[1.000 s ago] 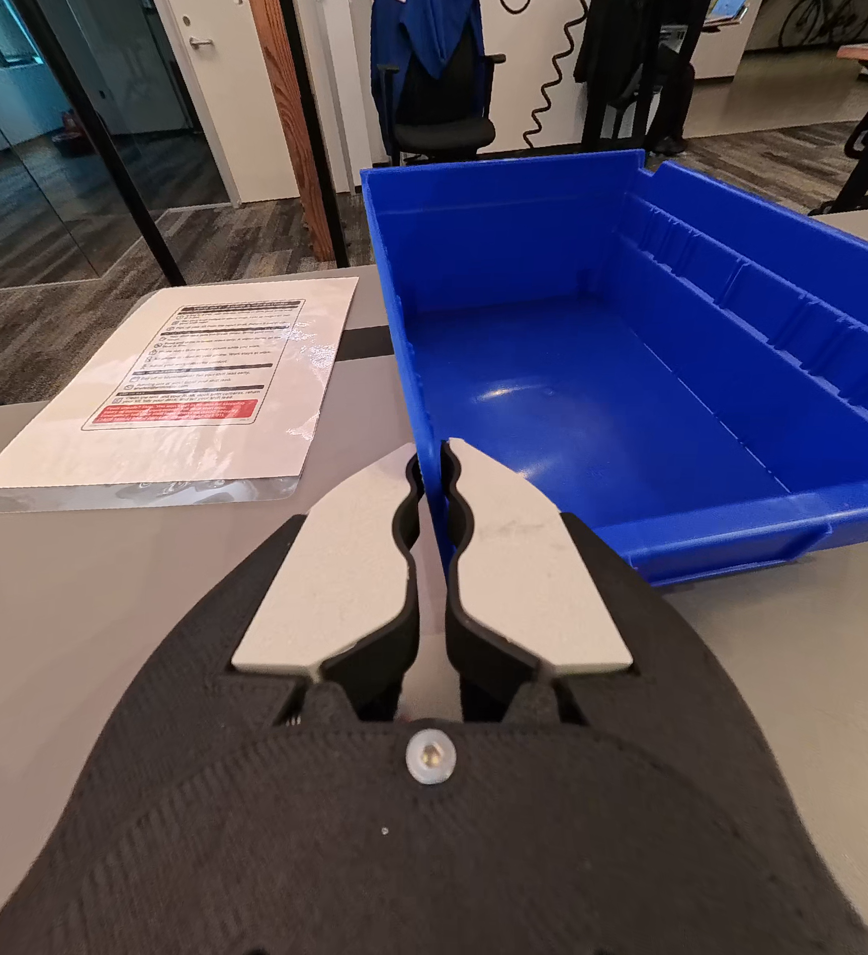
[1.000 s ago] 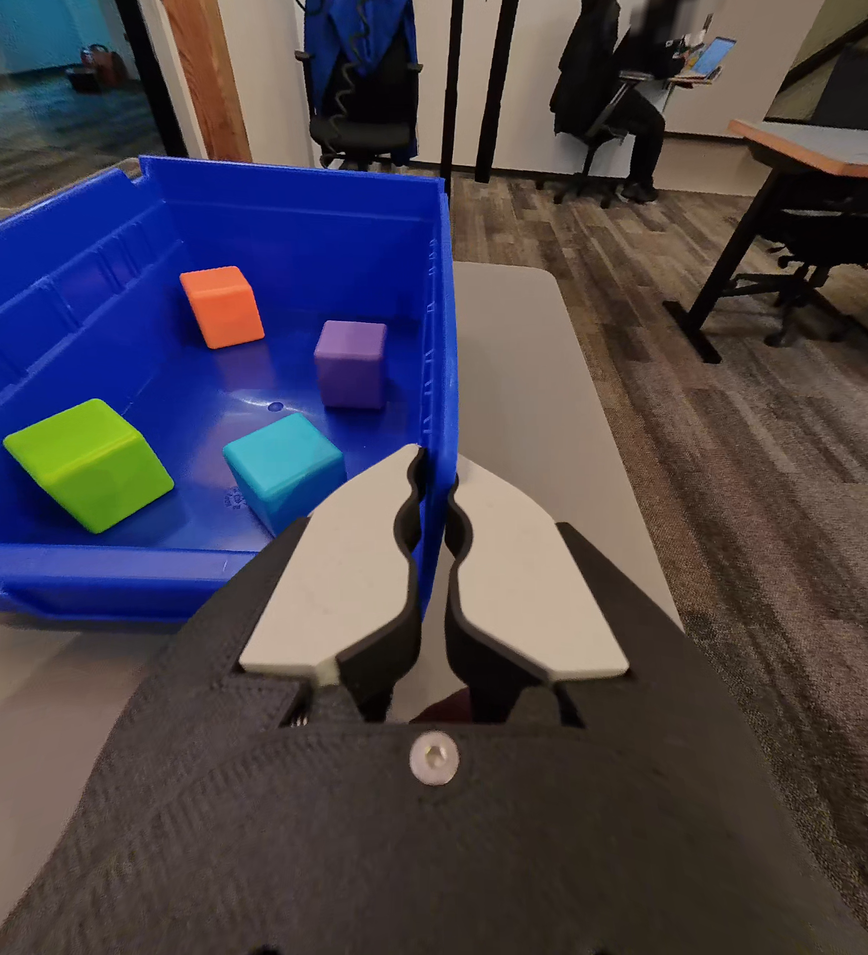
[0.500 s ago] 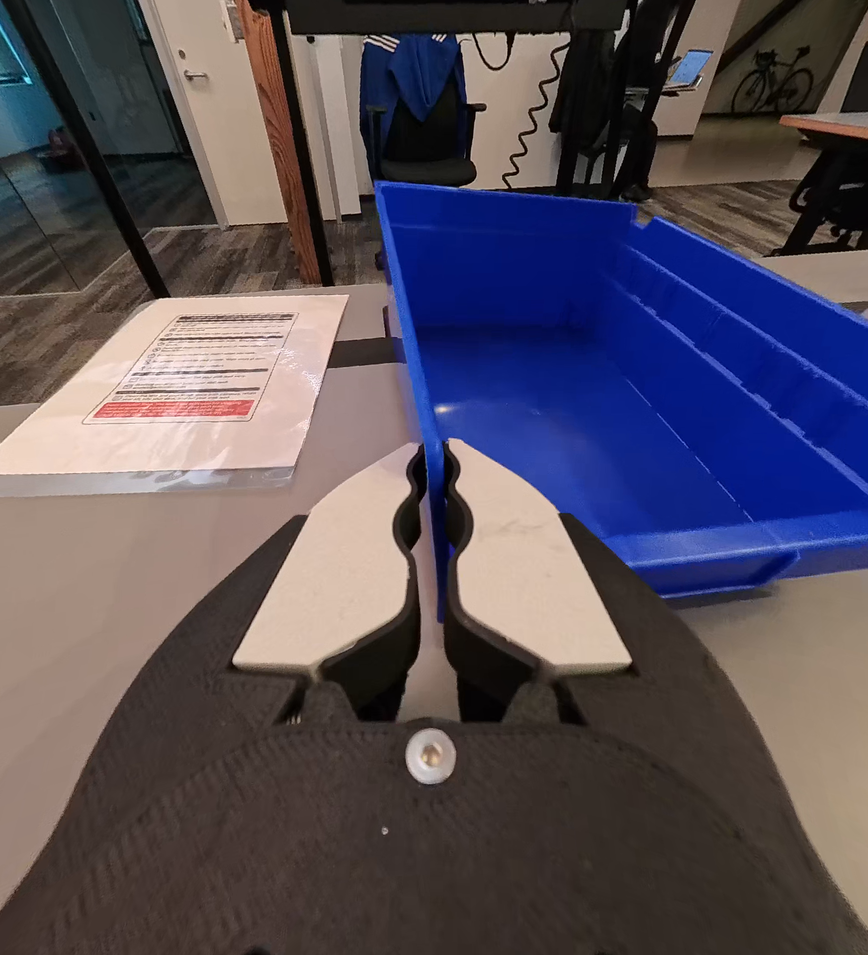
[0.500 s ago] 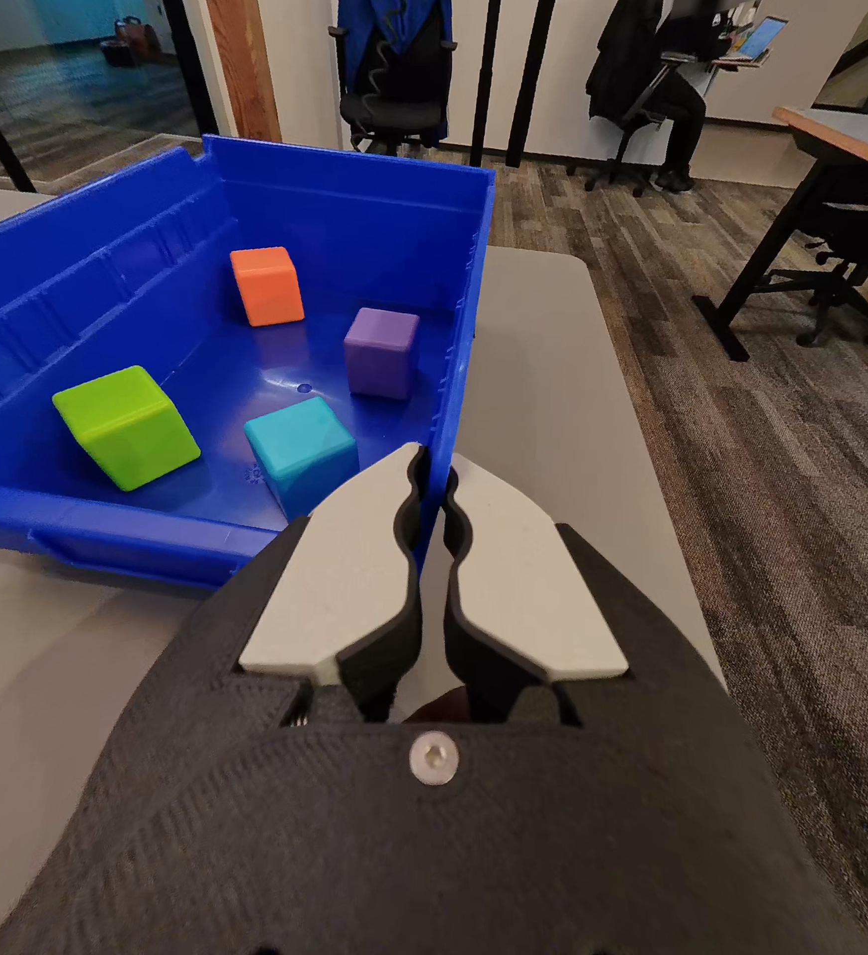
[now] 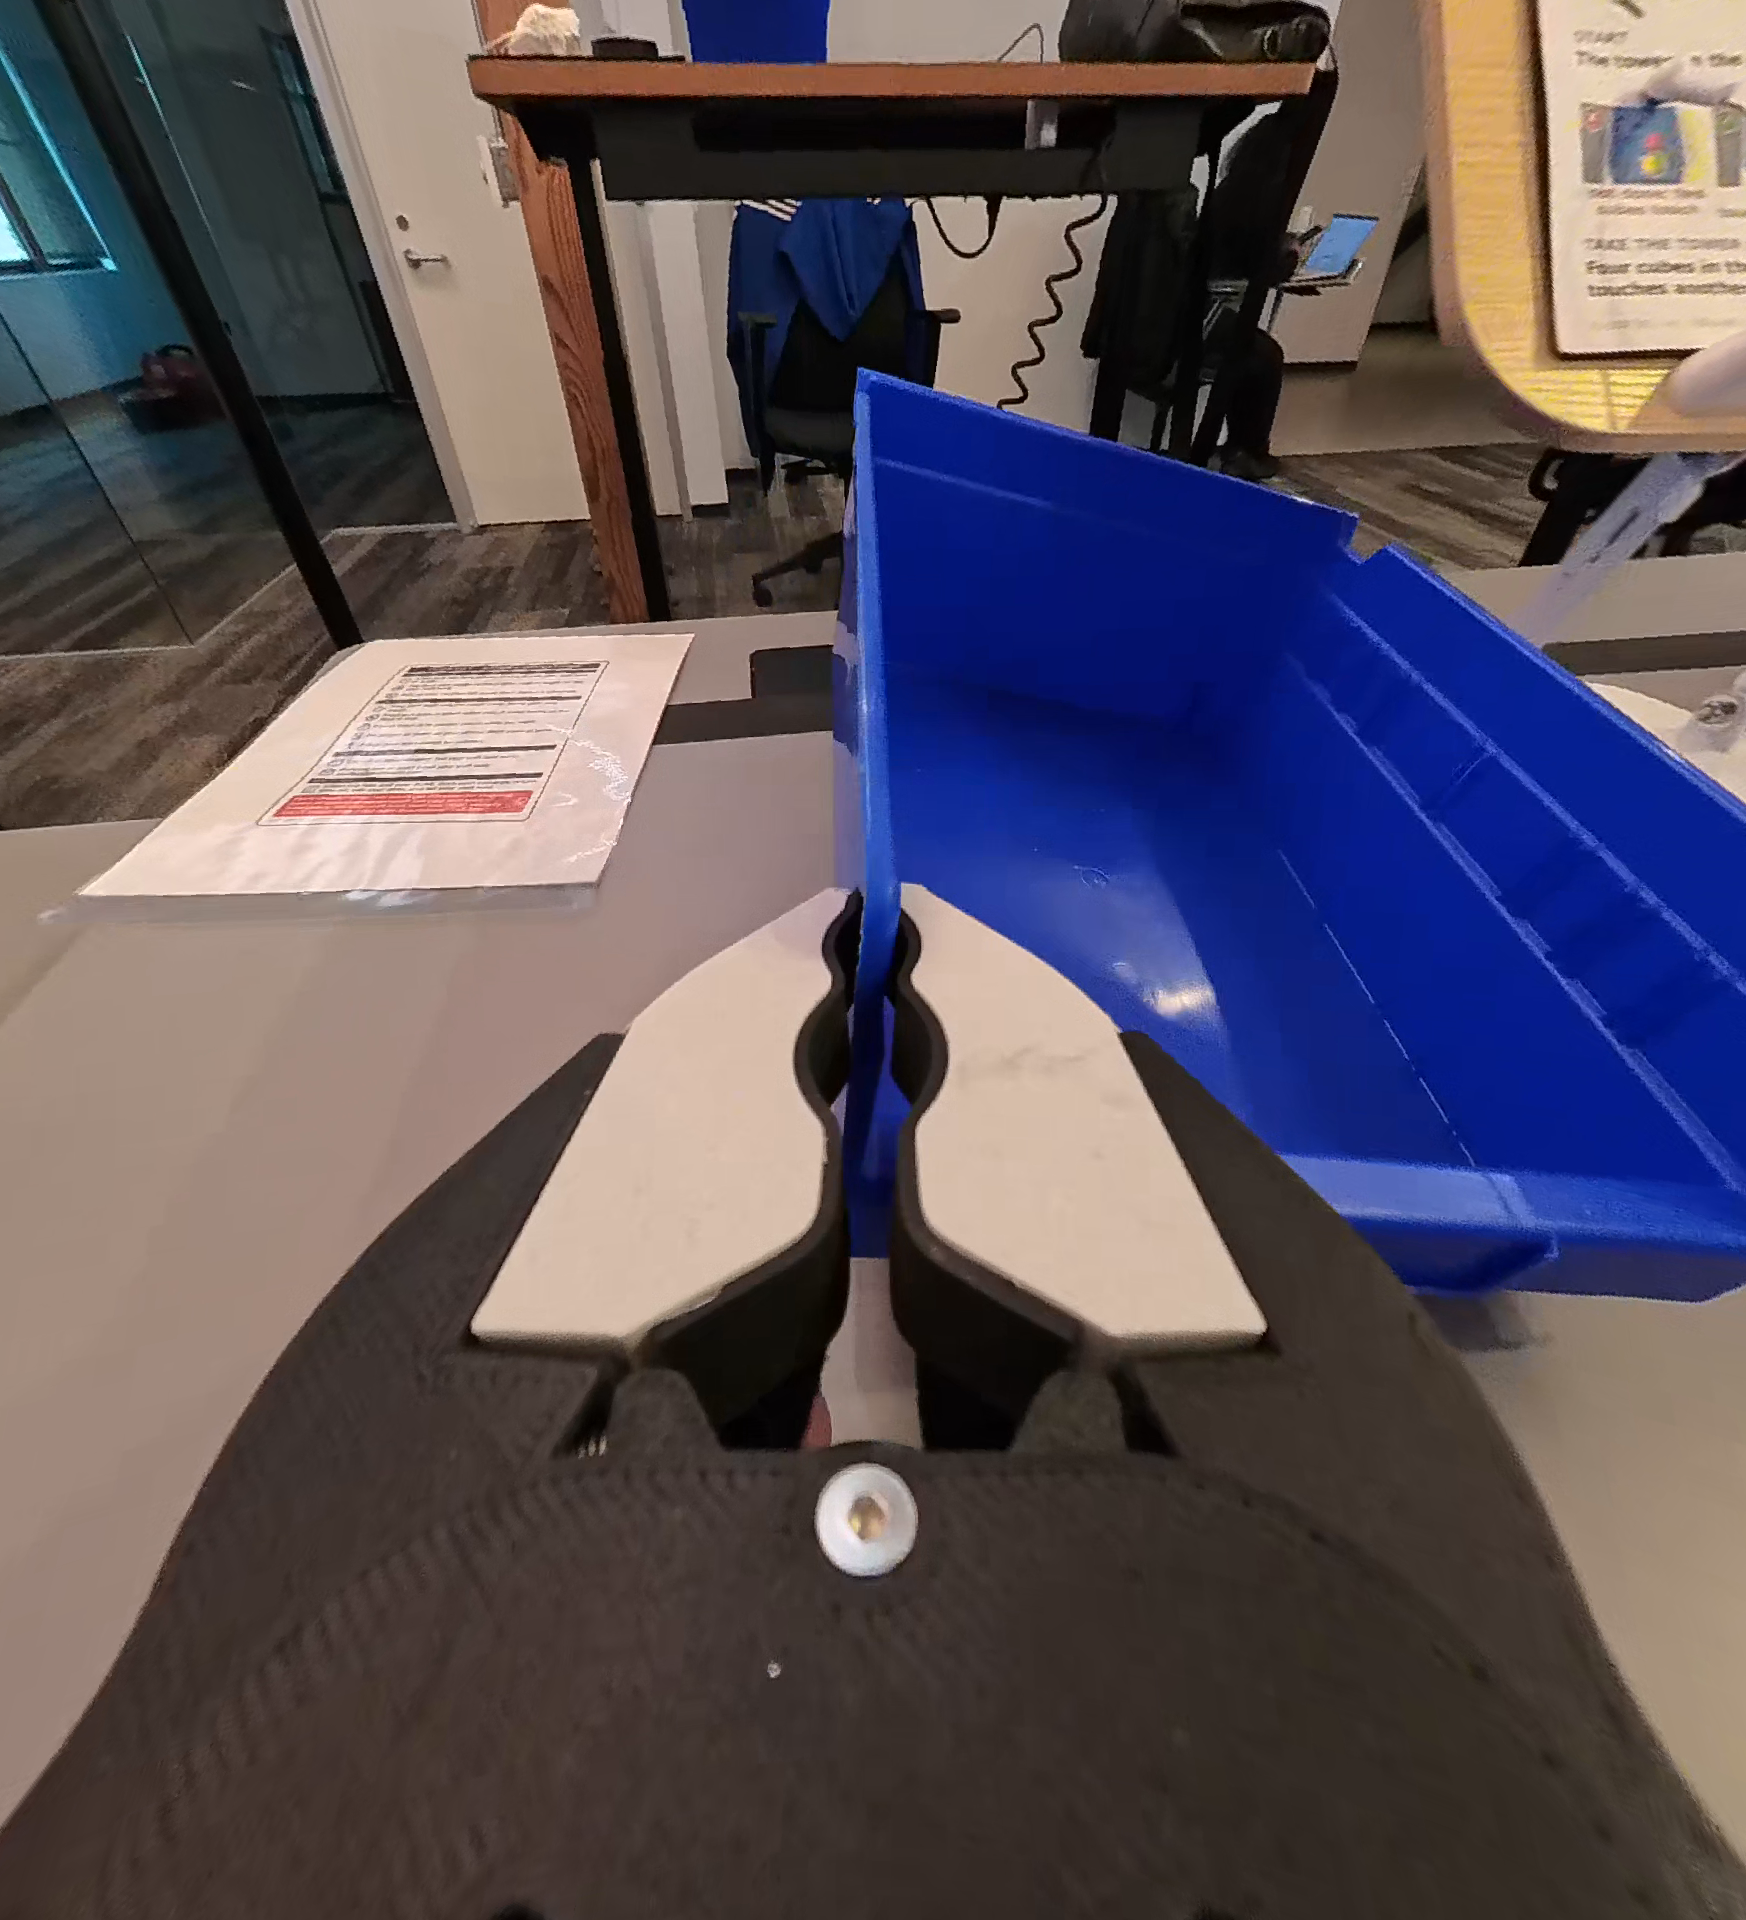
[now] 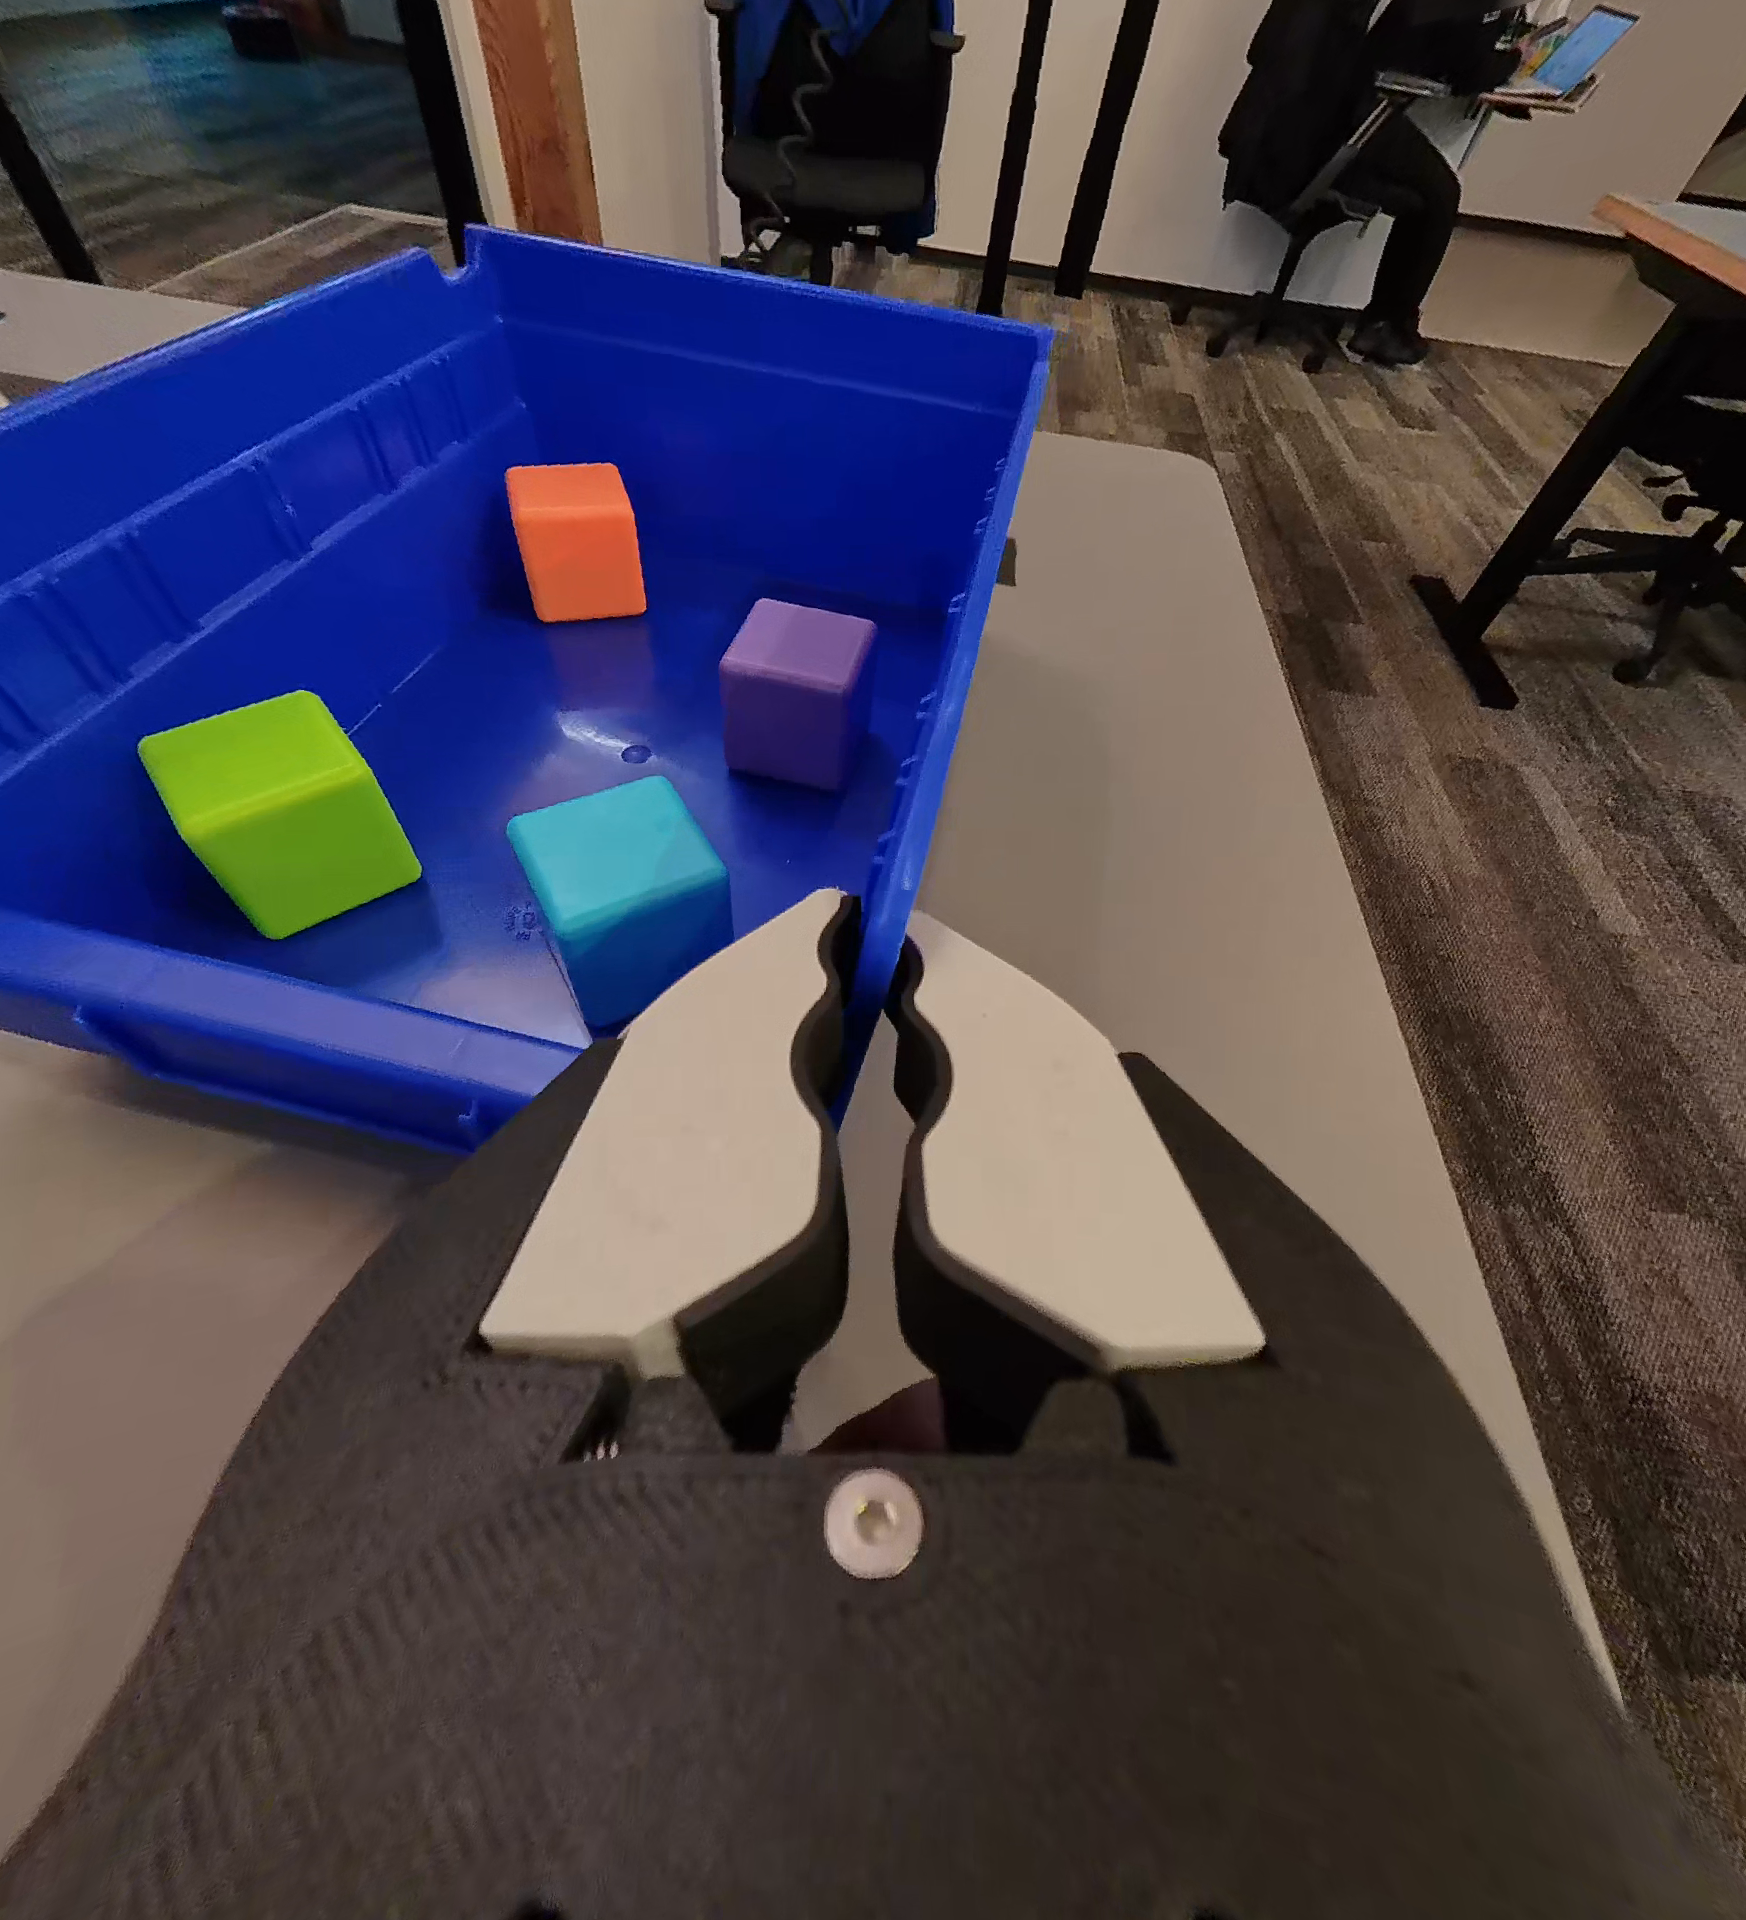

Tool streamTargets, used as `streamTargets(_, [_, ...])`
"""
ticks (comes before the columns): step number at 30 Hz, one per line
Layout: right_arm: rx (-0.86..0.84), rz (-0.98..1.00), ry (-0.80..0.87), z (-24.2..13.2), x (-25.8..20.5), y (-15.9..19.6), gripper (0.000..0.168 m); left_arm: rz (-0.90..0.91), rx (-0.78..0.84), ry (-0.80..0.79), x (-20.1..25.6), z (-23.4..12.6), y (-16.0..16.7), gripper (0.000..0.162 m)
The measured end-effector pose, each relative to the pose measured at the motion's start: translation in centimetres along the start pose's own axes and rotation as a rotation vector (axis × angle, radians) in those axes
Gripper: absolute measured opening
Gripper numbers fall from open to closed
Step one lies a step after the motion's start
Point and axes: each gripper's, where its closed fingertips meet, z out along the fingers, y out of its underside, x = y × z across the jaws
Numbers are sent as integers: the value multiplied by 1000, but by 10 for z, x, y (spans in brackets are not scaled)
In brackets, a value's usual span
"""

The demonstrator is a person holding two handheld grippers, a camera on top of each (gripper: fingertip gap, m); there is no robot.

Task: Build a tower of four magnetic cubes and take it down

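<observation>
A: Since both claws are pinching the same big thing, start there. Where does it sit?

B: The blue bin (image 6: pixel 225 540) fills the table (image 6: pixel 1108 831) from nine to twelve o'clock in the right wrist view. The right gripper (image 6: pixel 874 940) is closed on its side wall near the front corner, and the left gripper (image 5: pixel 877 935) is closed on the opposite wall, so neither has a cube. In the left wrist view the bin looks tipped, its floor bare at that end.

A: And the cubes?

B: All four lie apart on the bin floor. The green cube (image 6: pixel 277 810) is at nine o'clock, leaning on an edge. The teal cube (image 6: pixel 620 883) is just beyond the right gripper's fingers (image 6: pixel 682 1132). The purple cube (image 6: pixel 796 691) is at one o'clock from the teal, near the wall. The orange cube (image 6: pixel 578 540) stands farthest back, at twelve.

A: How would they handle?

B: I'd judge them light, rigid and smooth. Take each by two opposite flat faces, square on. Being magnetic, they may snap together or twist when brought close.

A: What's in the way?

B: Mostly the bin walls, which crowd the purple and teal cubes. A laminated sheet (image 5: pixel 401 769) lies at ten o'clock in the left wrist view, well clear.
</observation>
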Motion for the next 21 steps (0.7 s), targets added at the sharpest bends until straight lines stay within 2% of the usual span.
streamTargets(12, [-5,-10,-72,-69,-21,22,4,-50,-28,-22,1,-68,19,2])
streamTargets(21, [-23,-34,-167,-108,-43,34,4,-31,-28,-49,-4,-113,17,2])
